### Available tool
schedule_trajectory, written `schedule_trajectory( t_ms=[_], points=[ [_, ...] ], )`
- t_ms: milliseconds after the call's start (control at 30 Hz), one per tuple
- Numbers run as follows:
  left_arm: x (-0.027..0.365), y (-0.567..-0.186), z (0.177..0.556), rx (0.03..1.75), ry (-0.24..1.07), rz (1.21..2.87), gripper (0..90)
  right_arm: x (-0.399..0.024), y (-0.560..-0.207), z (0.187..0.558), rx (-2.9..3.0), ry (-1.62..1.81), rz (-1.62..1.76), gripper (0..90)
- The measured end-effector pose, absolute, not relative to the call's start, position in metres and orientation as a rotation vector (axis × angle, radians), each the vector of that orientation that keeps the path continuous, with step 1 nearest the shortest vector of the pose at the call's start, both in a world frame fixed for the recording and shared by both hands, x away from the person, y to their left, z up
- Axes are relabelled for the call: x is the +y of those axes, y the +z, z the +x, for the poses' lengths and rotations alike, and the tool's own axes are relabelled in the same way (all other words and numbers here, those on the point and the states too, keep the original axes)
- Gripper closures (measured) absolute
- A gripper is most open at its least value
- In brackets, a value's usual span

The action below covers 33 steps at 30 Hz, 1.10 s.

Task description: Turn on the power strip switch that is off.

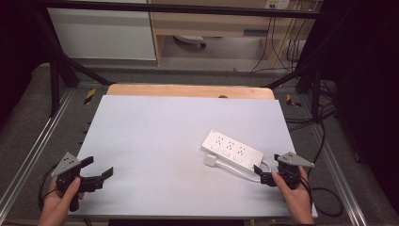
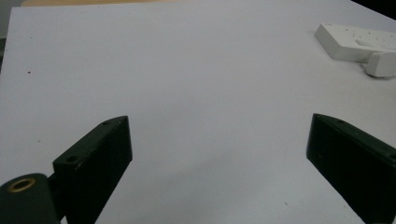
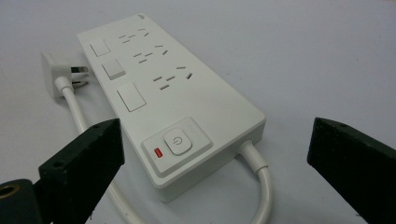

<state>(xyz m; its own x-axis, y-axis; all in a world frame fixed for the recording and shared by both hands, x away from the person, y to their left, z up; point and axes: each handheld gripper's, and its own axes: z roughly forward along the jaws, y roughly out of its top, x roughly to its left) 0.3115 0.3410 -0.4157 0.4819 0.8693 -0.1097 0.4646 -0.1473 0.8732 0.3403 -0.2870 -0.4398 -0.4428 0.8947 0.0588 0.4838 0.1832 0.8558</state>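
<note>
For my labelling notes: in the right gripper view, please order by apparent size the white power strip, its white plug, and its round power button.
1. White power strip
2. White plug
3. Round power button, although it is nearer the camera

In the left gripper view, the right edge cuts off the power strip (image 2: 357, 41) and its plug (image 2: 382, 64). In the right gripper view, the cord (image 3: 261, 186) leaves the bottom edge. In the high view, the socket markings are too small to read.
</note>
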Motion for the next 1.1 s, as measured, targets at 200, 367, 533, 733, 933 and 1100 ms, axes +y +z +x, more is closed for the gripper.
schedule_trajectory(
  t_ms=[200,367,533,733,933,1100],
  points=[
    [0.341,-0.416,0.312,1.130,0.533,1.782,6.8,-0.287,-0.437,0.338,2.011,1.195,1.300,4.2],
    [0.341,-0.416,0.312,1.130,0.532,1.782,6.8,-0.287,-0.434,0.336,2.011,1.203,1.295,3.8],
    [0.341,-0.416,0.312,1.129,0.531,1.782,6.7,-0.286,-0.430,0.334,1.998,1.226,1.289,3.5],
    [0.341,-0.416,0.312,1.130,0.530,1.784,6.5,-0.285,-0.422,0.332,1.967,1.272,1.289,3.4],
    [0.341,-0.416,0.312,1.129,0.530,1.783,6.5,-0.284,-0.413,0.331,1.944,1.286,1.265,3.2],
    [0.341,-0.416,0.311,1.131,0.530,1.787,6.5,-0.280,-0.402,0.331,1.901,1.325,1.258,3.0]
  ],
)
